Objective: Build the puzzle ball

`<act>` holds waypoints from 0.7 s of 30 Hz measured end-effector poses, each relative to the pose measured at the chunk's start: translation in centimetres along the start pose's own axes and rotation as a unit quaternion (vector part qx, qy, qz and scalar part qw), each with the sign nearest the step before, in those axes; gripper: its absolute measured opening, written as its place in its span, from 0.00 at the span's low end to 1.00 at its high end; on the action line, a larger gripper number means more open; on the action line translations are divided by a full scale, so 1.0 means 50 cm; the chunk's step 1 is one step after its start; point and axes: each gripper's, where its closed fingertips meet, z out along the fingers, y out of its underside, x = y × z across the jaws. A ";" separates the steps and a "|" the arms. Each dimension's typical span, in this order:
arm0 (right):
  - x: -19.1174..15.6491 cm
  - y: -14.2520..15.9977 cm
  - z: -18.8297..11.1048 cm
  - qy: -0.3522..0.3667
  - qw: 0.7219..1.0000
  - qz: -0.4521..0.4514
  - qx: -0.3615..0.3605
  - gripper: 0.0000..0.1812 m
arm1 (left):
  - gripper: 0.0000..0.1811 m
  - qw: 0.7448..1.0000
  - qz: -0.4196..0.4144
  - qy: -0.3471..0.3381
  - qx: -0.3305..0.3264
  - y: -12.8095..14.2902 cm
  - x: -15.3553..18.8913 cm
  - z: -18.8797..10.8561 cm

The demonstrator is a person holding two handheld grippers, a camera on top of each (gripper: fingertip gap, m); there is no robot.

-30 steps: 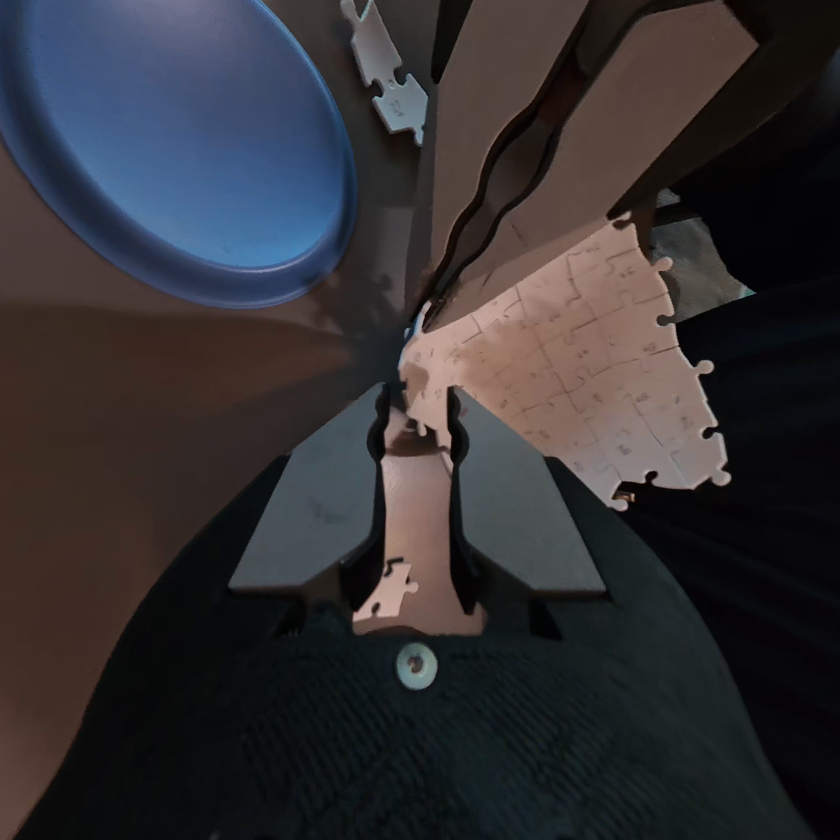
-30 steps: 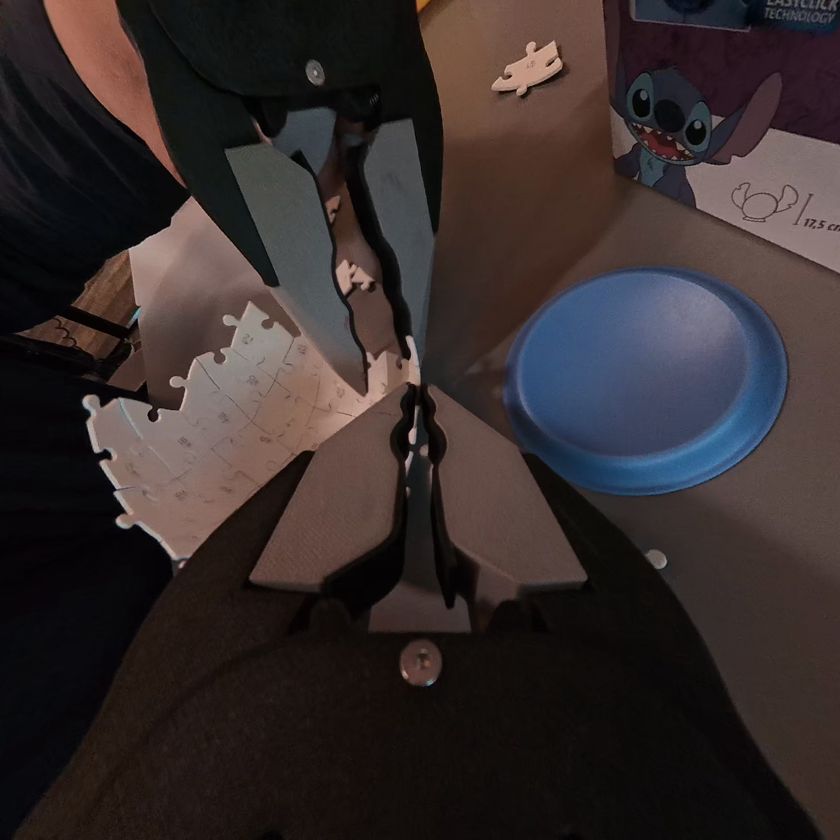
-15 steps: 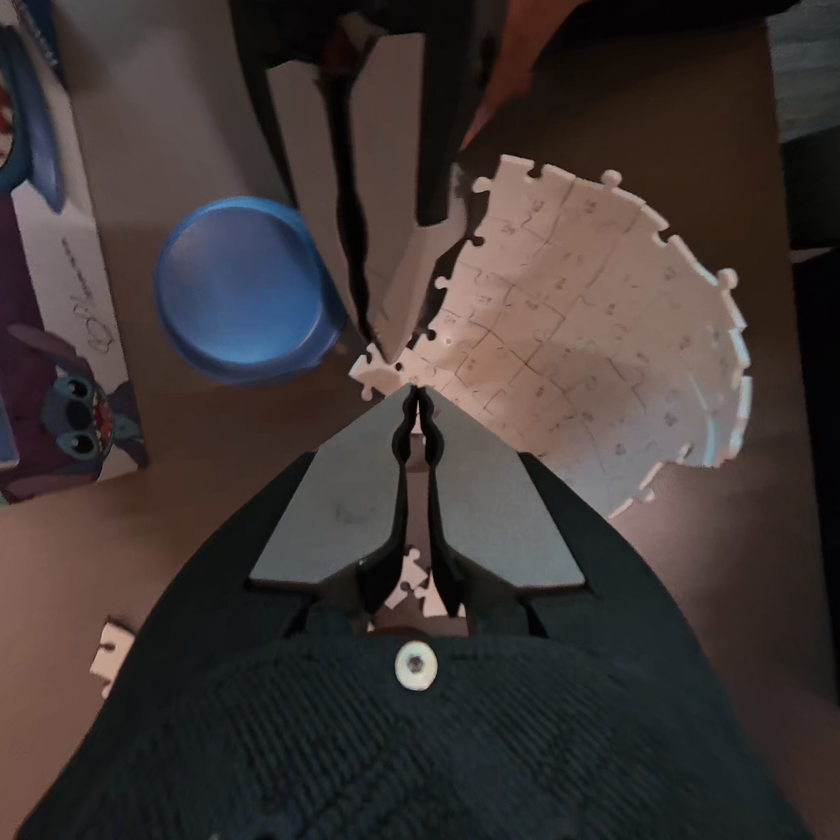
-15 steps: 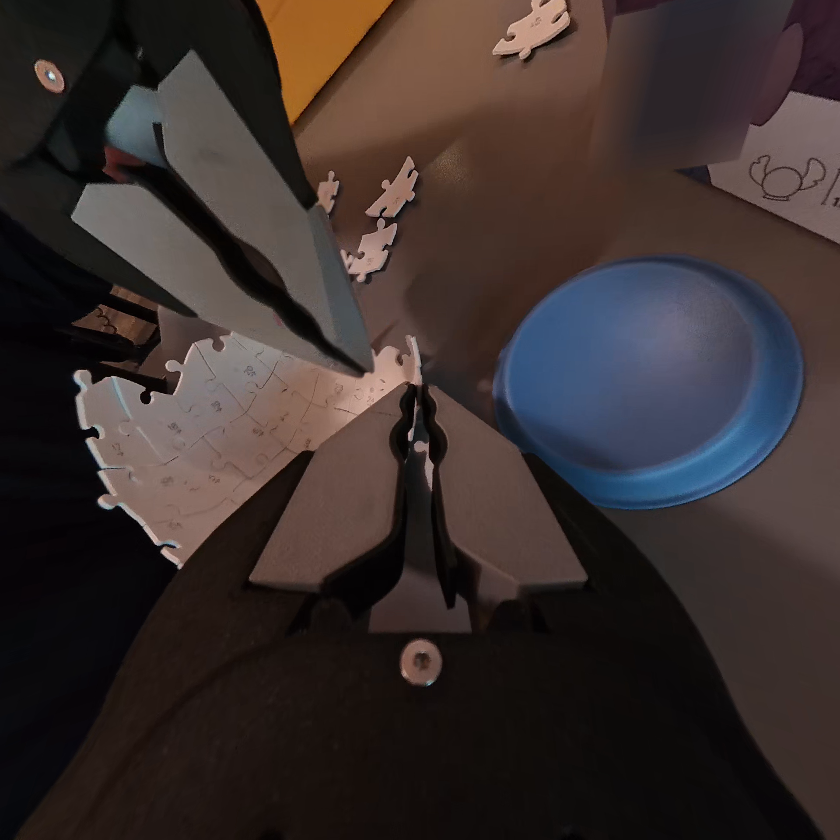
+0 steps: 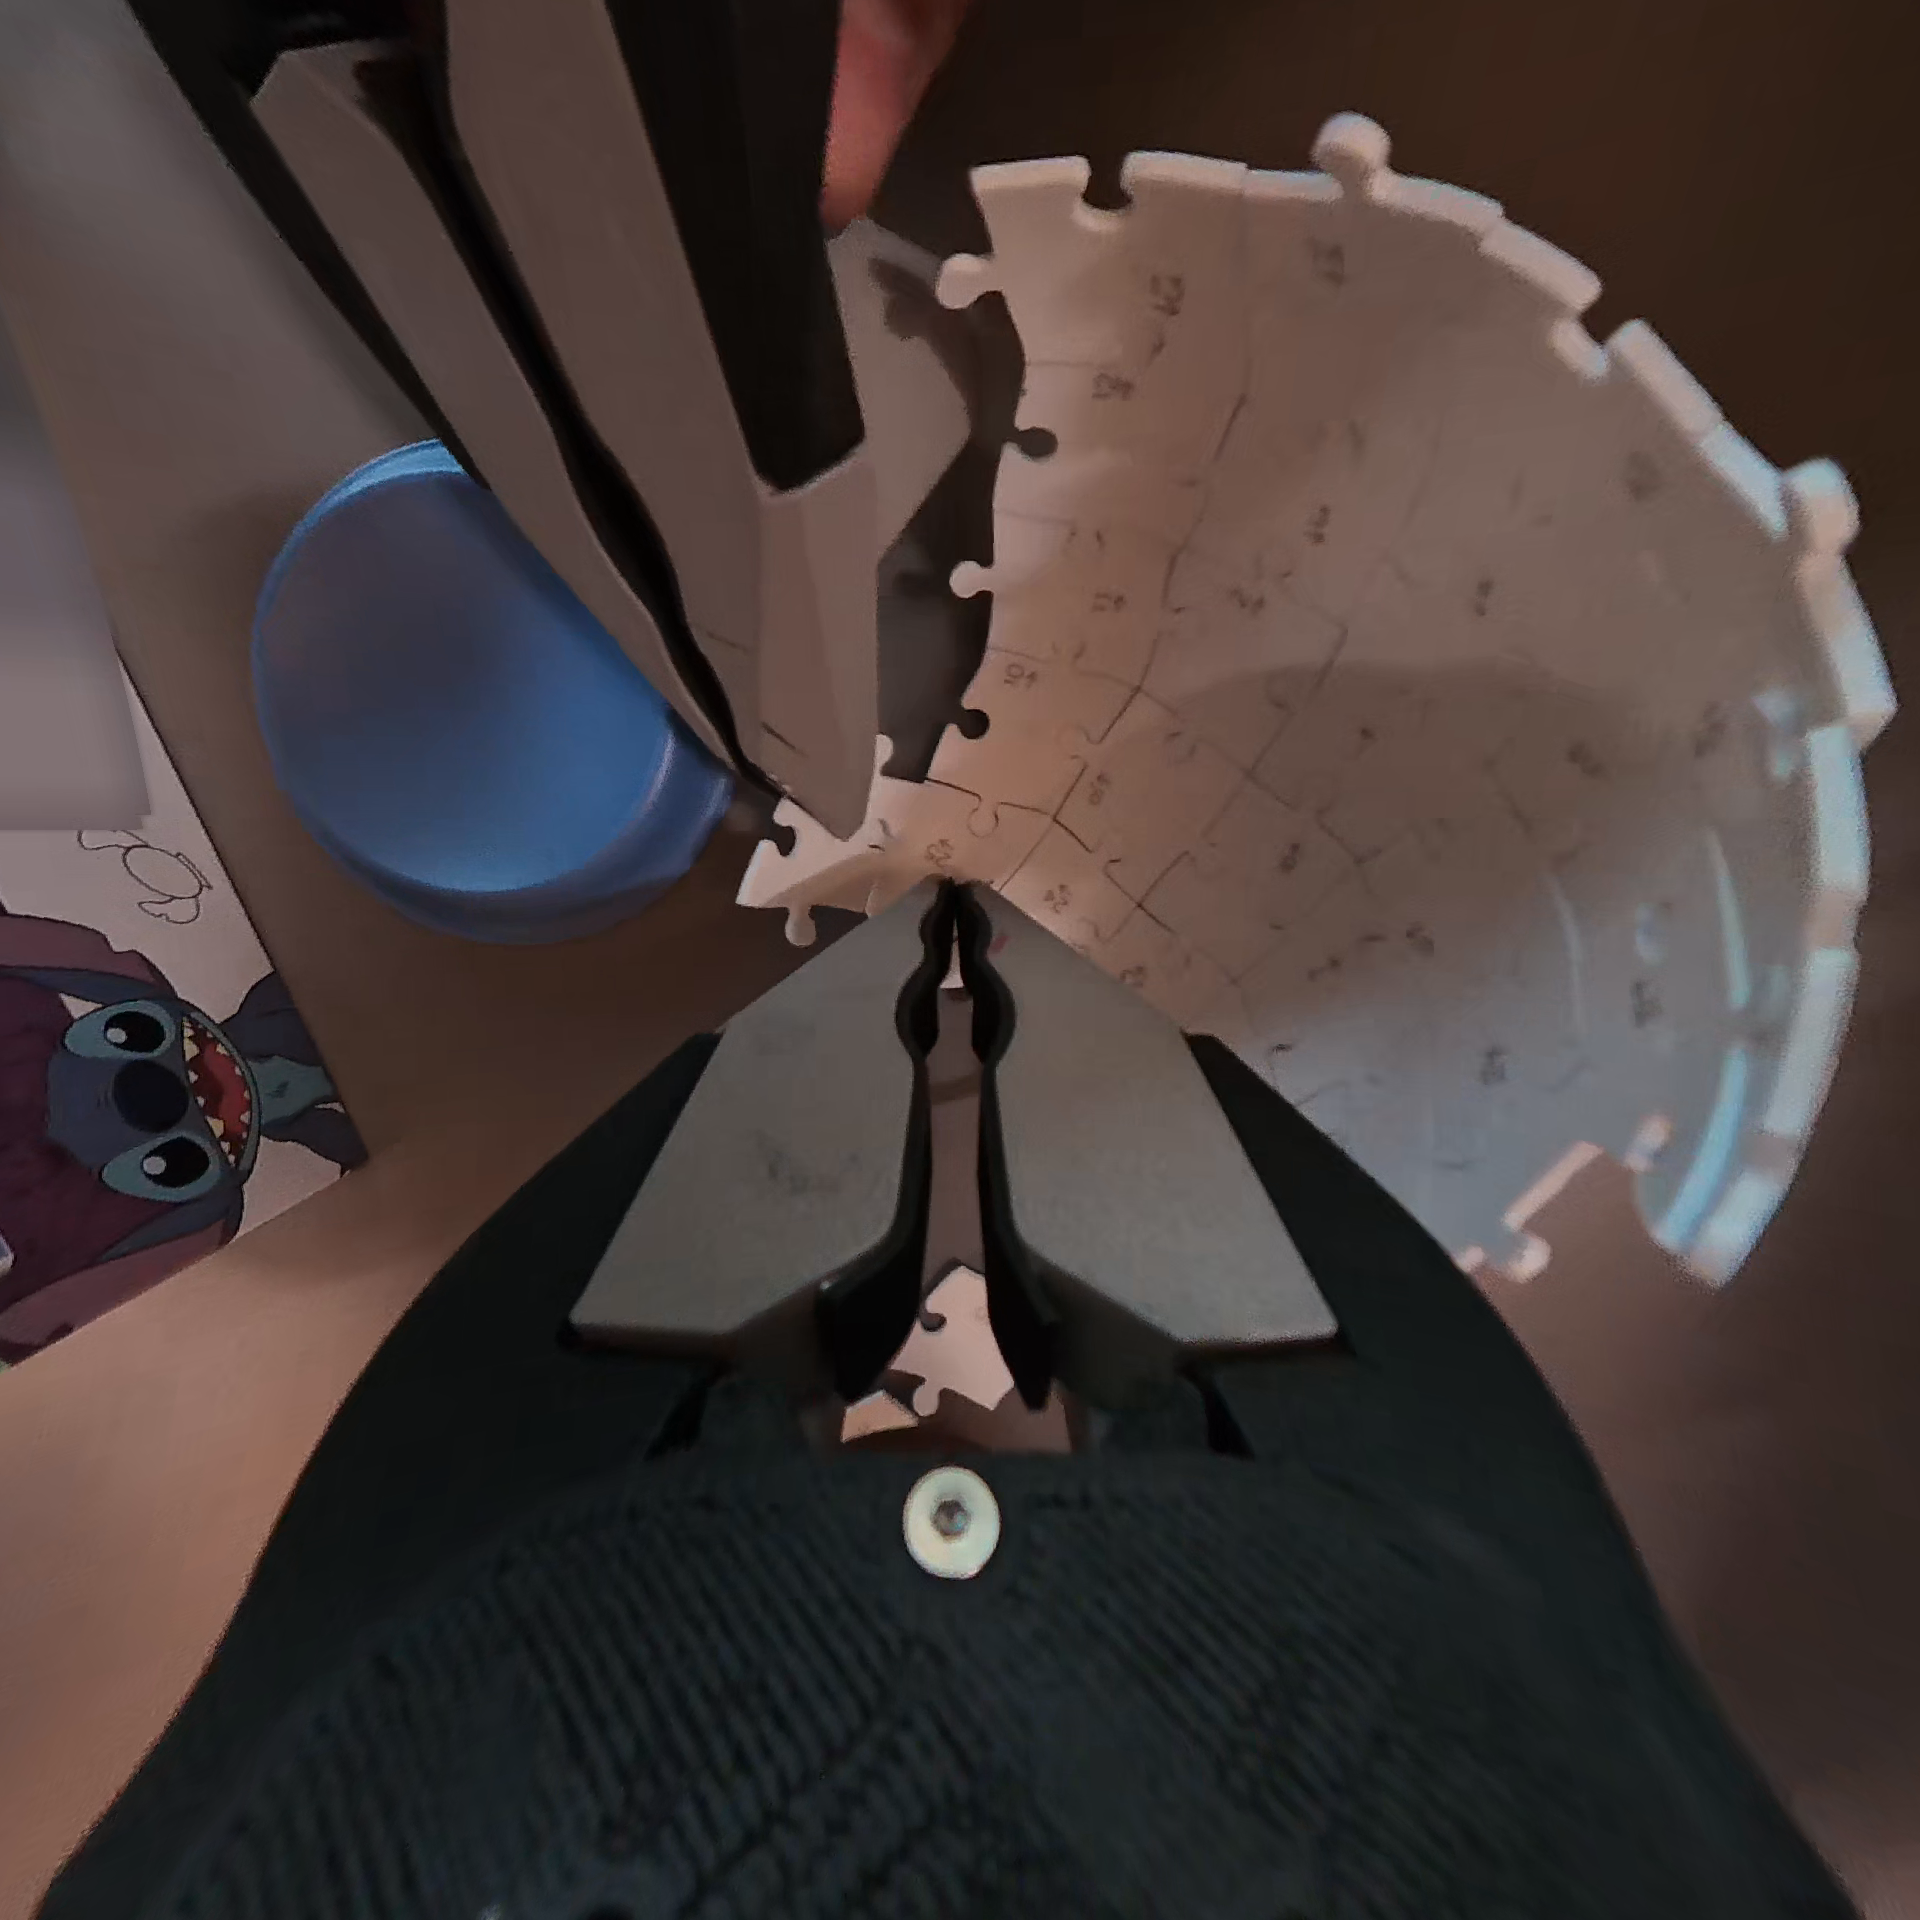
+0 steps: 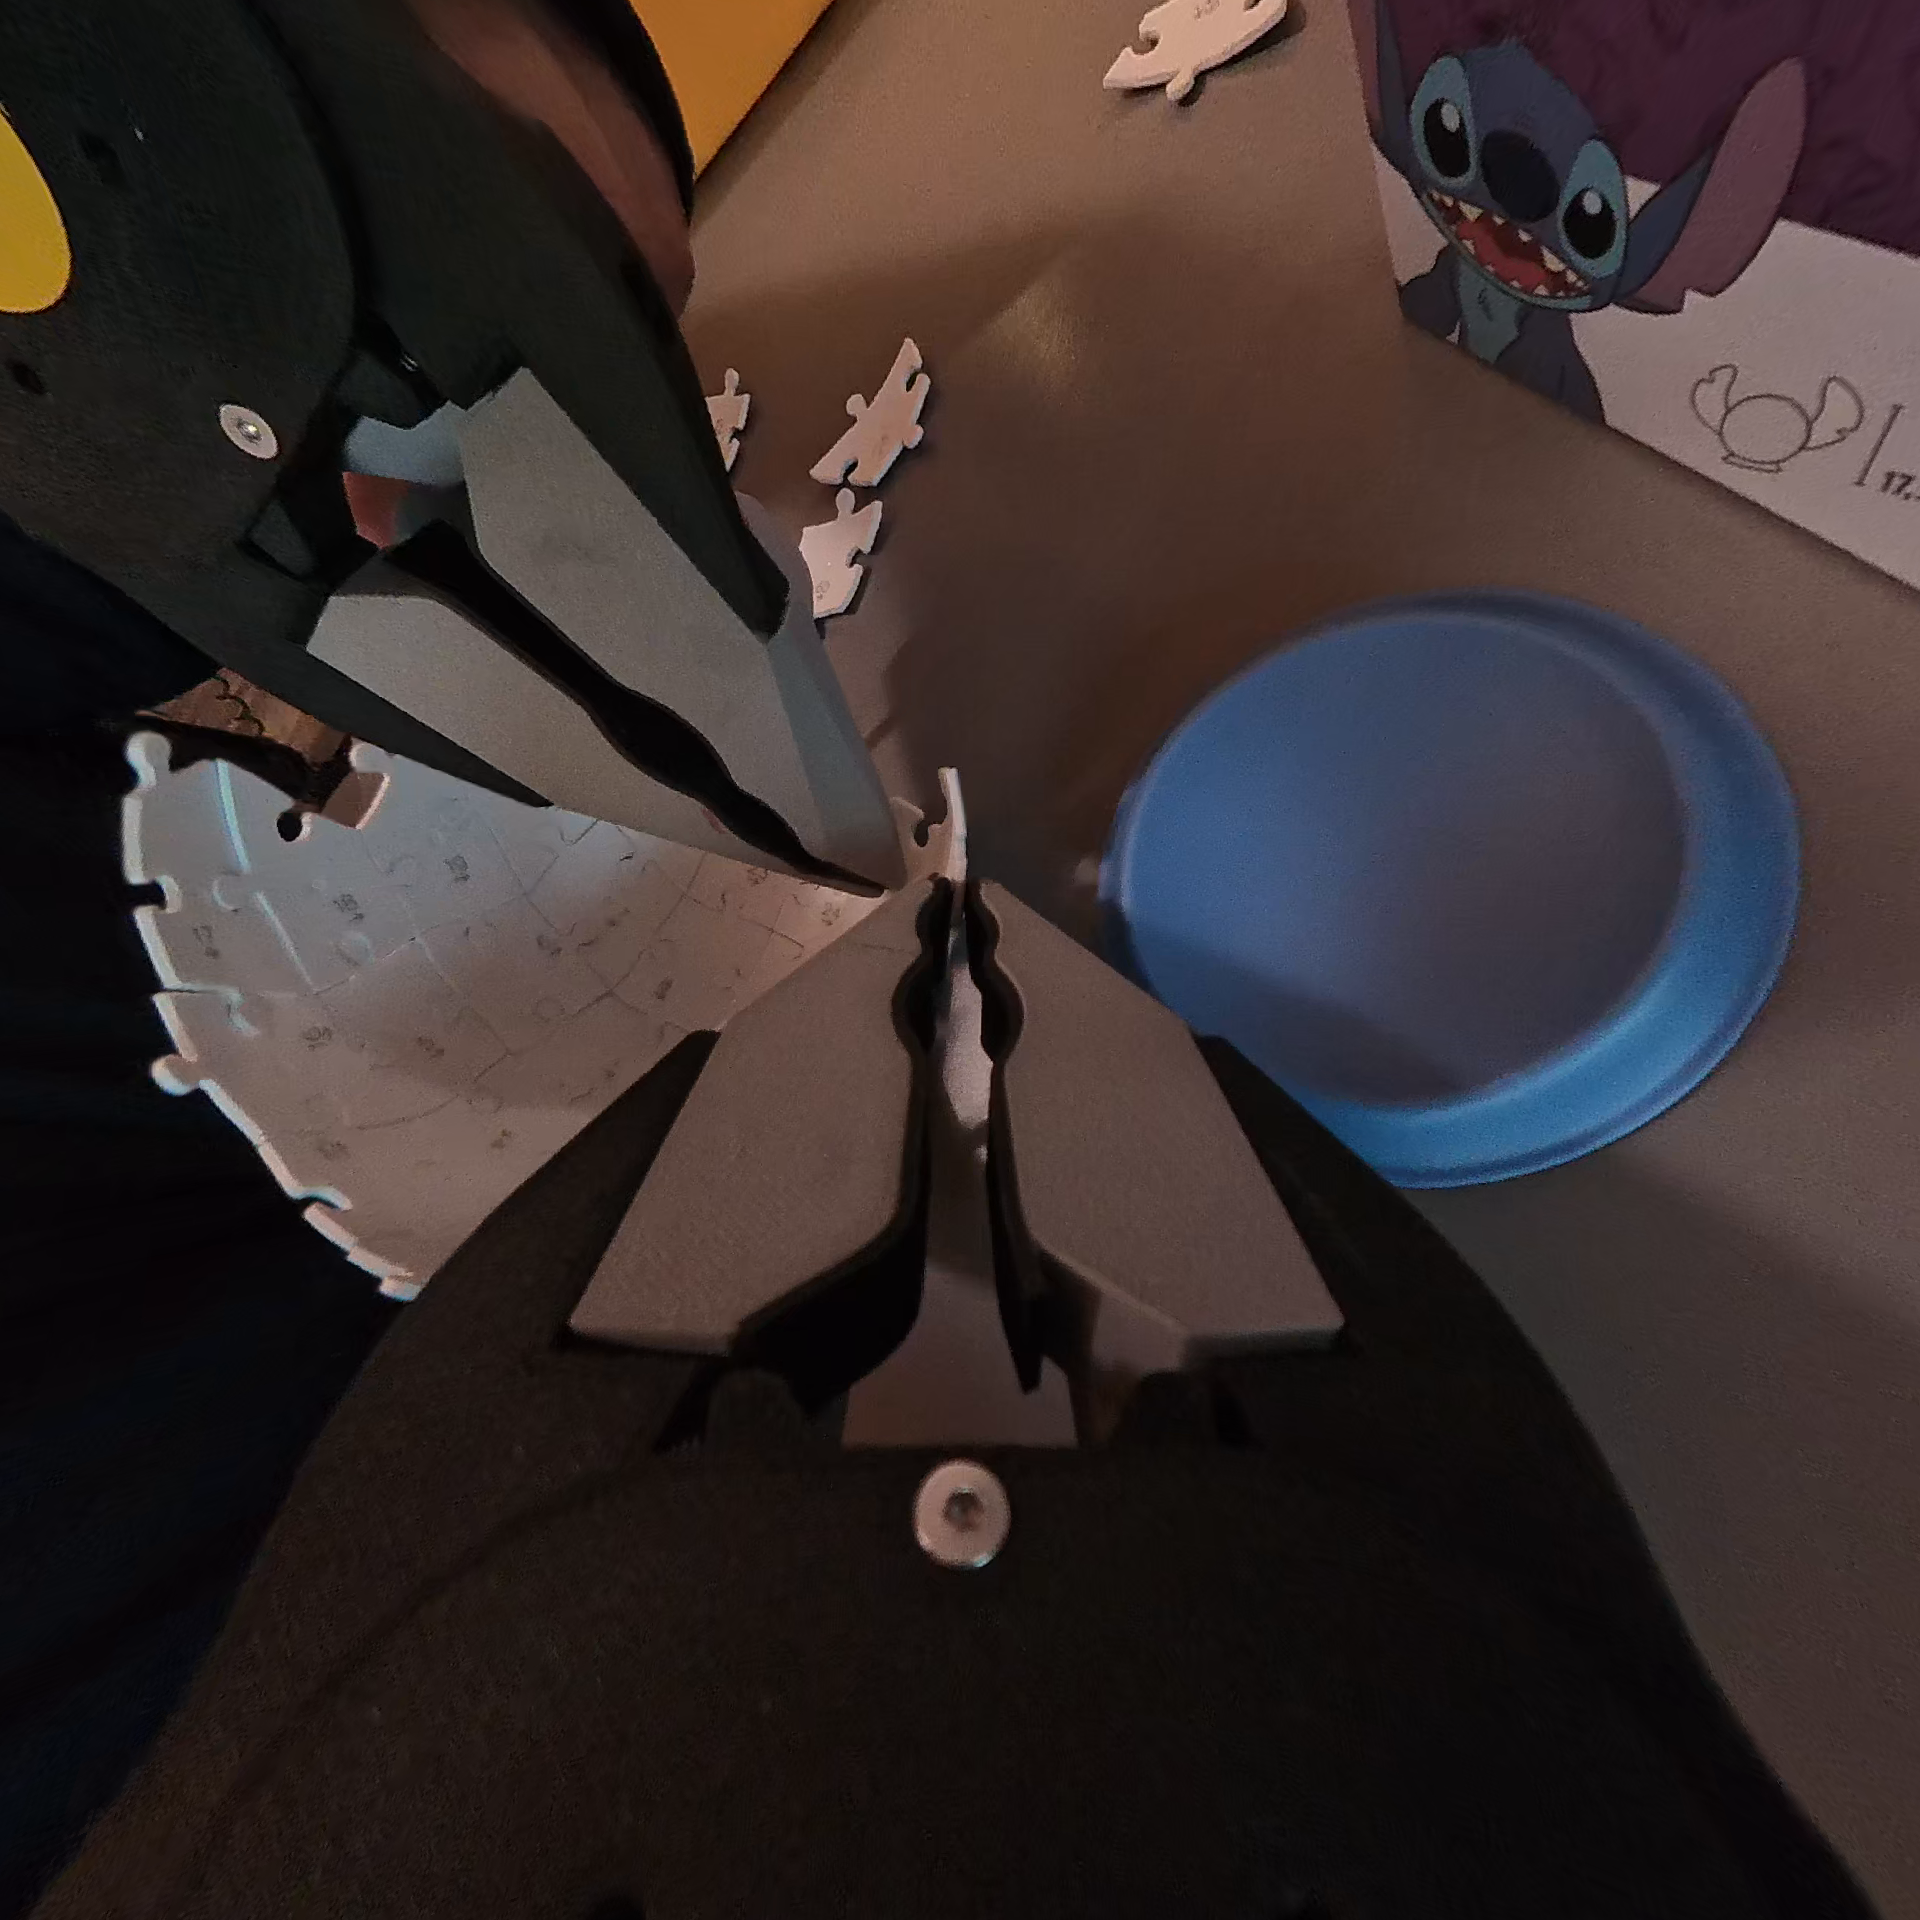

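The partly built puzzle ball (image 5: 1403, 727) is a curved white shell with its inner side facing me and a jagged open rim. My left gripper (image 5: 954, 906) is shut on the shell's near rim. My right gripper (image 5: 771, 810) comes in from the top of the left wrist view and is shut on the end piece (image 5: 831, 862) of that rim, right beside the left tips. In the right wrist view the shell (image 6: 416, 987) lies to the left, the right gripper (image 6: 951, 896) pinches its white edge, and the left gripper (image 6: 868, 881) reaches in from the upper left.
A blue round dish (image 6: 1455, 883) sits on the brown table (image 6: 1091, 364), also in the left wrist view (image 5: 447, 707). The puzzle box (image 6: 1662, 260) with a cartoon figure lies behind it. Loose white pieces (image 6: 873, 426) lie on the table; one shows under my left fingers (image 5: 961, 1340). Less than 4 cm separates the two grippers' tips. My right tips are roughly 8 cm from the blue round dish (image 6: 1455, 883). Seen from the left wrist view (image 5: 409, 646) as well.
My left gripper has closed from a narrow gap onto the shell's rim. The shell has turned its inner side toward the left camera. The right gripper has kept its grip.
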 end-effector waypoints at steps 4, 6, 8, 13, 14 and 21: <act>0.012 0.000 -0.004 0.011 1.000 -0.011 -0.012 0.00 | 0.00 1.000 0.008 0.008 -0.003 0.006 0.003 0.001; 0.012 0.001 -0.003 0.003 1.000 -0.012 -0.015 0.00 | 0.00 1.000 0.008 0.018 0.003 0.004 0.007 0.002; 0.012 0.001 -0.002 -0.002 1.000 -0.011 -0.013 0.00 | 0.00 1.000 0.009 0.022 0.009 0.001 0.007 0.003; 0.009 0.009 -0.006 -0.011 1.000 -0.004 -0.006 0.00 | 0.00 0.999 0.025 0.022 0.018 -0.004 0.010 0.005; 0.009 0.009 -0.008 -0.010 1.000 -0.003 -0.006 0.00 | 0.00 0.999 0.028 0.023 0.019 -0.005 0.011 0.006; 0.002 0.008 -0.017 -0.025 1.000 0.017 0.008 0.00 | 0.00 0.998 0.047 0.023 0.020 -0.009 0.012 0.008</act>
